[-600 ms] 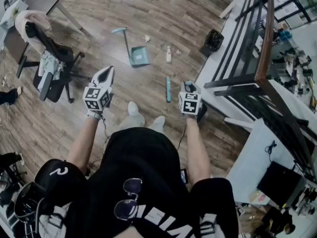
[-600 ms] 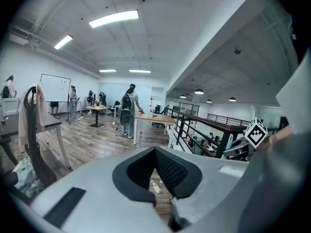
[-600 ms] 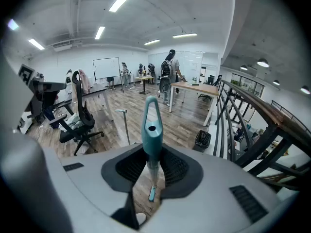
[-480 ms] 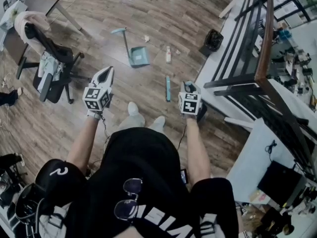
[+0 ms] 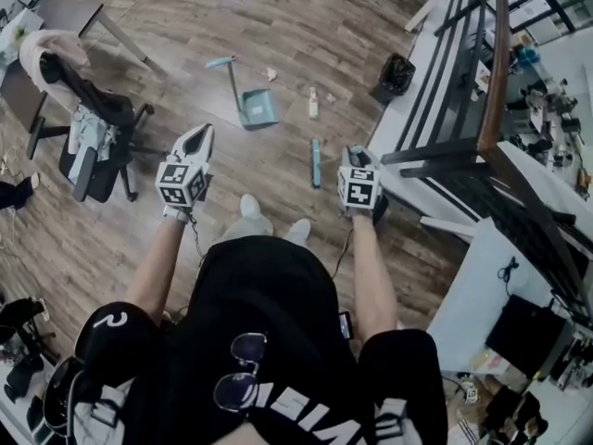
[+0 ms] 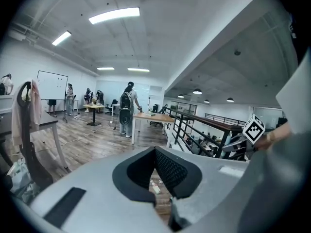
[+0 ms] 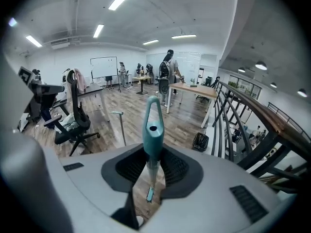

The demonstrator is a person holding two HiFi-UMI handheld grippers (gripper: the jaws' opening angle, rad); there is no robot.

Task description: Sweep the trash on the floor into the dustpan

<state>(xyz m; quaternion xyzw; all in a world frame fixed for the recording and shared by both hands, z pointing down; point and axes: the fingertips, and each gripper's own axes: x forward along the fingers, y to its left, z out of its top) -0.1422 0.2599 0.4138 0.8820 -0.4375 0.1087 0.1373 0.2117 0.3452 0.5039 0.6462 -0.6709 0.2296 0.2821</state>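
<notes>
A teal dustpan (image 5: 258,108) with a long upright handle stands on the wood floor ahead of me. Past it lie scraps of trash: a small bottle (image 5: 313,103) and a crumpled bit of paper (image 5: 271,74). My right gripper (image 5: 355,156) (image 7: 152,161) is shut on the teal broom handle (image 7: 152,130). The broom's head (image 5: 315,163) (image 7: 149,194) rests on the floor just left of that gripper. My left gripper (image 5: 198,137) (image 6: 155,152) is held up at the left, shut with nothing in it. Some of the trash (image 6: 155,188) shows below its jaws.
A black office chair (image 5: 93,128) draped with clothes stands at the left. At the right, a black bin (image 5: 398,74) sits by a dark metal railing (image 5: 463,146), with a white desk (image 5: 482,286) below it. A table leg (image 5: 120,31) slants at the far left. People stand far across the room.
The head view has shifted slightly. The right gripper with the broom has edged a little forward and to the right. The left gripper has barely moved.
</notes>
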